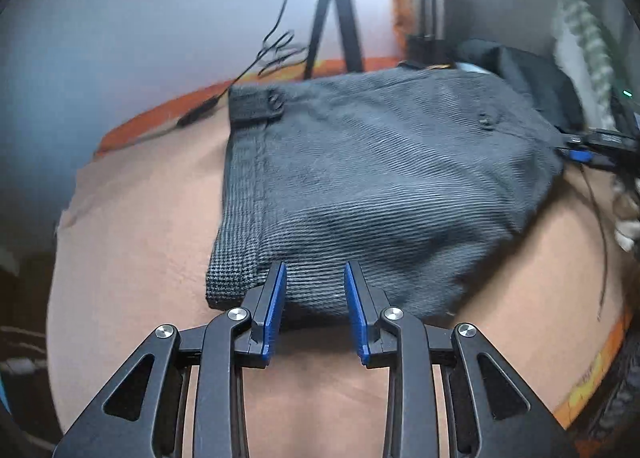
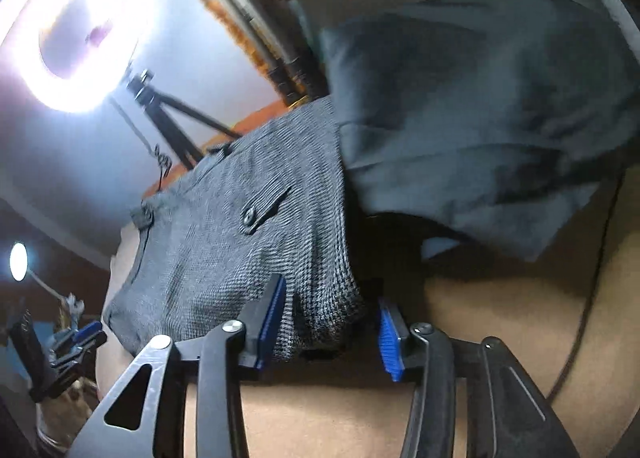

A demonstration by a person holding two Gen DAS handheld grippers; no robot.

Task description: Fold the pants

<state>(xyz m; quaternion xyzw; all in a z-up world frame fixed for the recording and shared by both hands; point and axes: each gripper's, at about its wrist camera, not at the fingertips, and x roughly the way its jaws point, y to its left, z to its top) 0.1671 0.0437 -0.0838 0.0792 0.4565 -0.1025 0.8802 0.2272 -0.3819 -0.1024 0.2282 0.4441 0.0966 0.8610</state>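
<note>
The grey woven pants [image 1: 372, 186] lie folded into a thick rectangle on the tan table [image 1: 132, 250]. My left gripper [image 1: 315, 290] is open at the near edge of the fold, its blue pads either side of the cloth edge, gripping nothing. My right gripper [image 2: 332, 318] is open, with a corner of the pants [image 2: 240, 242] lying between its spread jaws. The right gripper also shows in the left wrist view [image 1: 592, 146] at the far right edge of the pants. The left gripper shows small in the right wrist view [image 2: 76, 338].
A dark blue-grey garment [image 2: 480, 110] lies beside the pants, and shows in the left wrist view [image 1: 528, 74]. A black tripod [image 1: 336, 18] and cable [image 1: 276, 46] stand behind. A ring light [image 2: 80, 26] glares. A black cable [image 1: 600, 234] runs over the table's right side.
</note>
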